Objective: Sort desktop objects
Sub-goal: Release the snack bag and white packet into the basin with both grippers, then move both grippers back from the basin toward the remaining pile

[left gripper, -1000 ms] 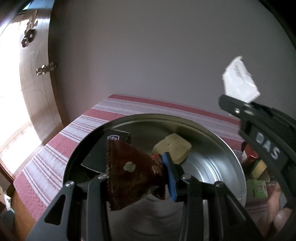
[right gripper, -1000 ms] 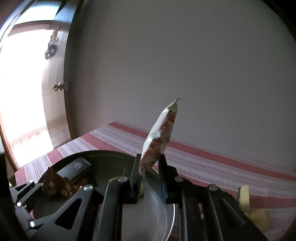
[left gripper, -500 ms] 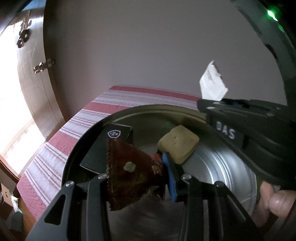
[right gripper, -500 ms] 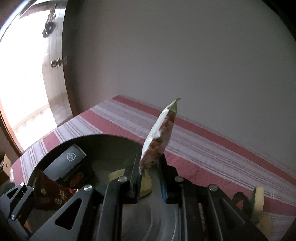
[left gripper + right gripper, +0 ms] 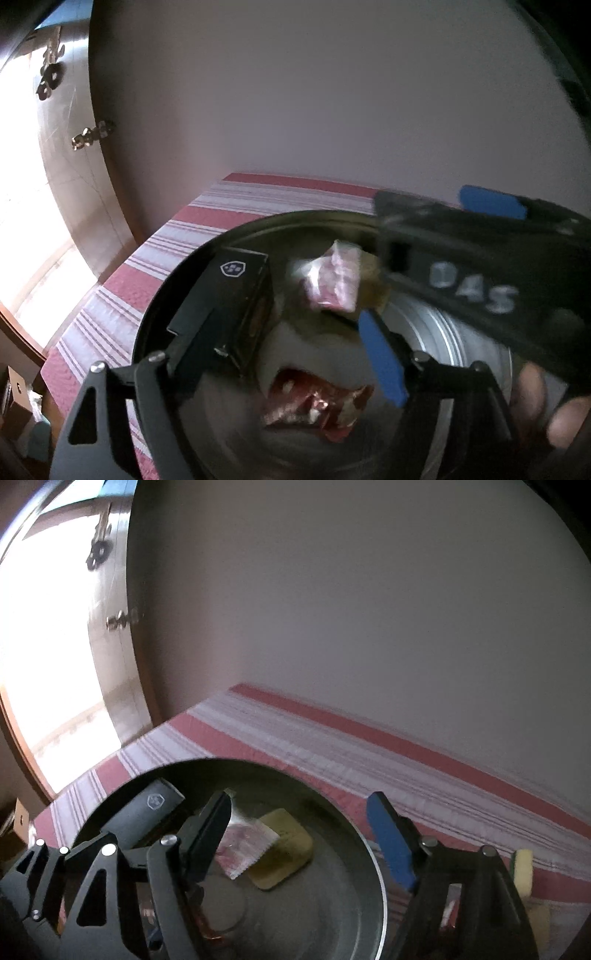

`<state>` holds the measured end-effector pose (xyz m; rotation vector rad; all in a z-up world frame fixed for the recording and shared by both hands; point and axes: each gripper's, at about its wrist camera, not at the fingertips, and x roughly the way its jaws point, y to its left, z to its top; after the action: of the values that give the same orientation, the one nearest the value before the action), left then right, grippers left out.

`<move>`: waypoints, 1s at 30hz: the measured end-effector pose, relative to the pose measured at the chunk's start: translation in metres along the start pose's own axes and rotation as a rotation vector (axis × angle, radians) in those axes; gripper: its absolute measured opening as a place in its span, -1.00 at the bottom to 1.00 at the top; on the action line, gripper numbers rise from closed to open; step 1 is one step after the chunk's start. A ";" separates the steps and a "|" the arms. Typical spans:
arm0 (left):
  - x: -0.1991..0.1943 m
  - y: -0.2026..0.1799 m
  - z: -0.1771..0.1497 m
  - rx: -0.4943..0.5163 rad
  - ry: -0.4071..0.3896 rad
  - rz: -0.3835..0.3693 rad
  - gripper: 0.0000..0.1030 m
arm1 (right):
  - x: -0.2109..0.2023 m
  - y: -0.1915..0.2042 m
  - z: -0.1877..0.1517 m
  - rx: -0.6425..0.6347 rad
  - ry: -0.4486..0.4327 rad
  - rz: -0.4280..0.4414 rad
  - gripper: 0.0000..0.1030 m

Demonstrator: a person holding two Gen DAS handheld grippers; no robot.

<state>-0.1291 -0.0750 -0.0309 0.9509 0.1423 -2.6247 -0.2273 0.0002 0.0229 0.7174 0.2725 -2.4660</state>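
My left gripper [image 5: 310, 354] and right gripper [image 5: 299, 834] crowd over the same bowl [image 5: 373, 853], the right one crossing close in front of the left, so neither can swing sideways freely. Both sets of jaws are opening with nothing between them. On the bowl floor a black box [image 5: 229, 291] blocks the left side; a pink packet [image 5: 245, 843] on a tan block [image 5: 284, 849] fills the middle, a red wrapper [image 5: 317, 406] the near part. The striped worktop [image 5: 369, 753] beyond lies free up to the wall [image 5: 351, 609].
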 end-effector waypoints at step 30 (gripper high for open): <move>-0.046 -0.040 -0.009 -0.049 -0.270 0.022 0.93 | -0.117 -0.064 -0.099 0.197 -0.624 -0.307 0.99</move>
<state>-0.1053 -0.0222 -0.0092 0.5714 0.1274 -2.6847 -0.1382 0.1392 0.0064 -0.0558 -0.1104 -2.8870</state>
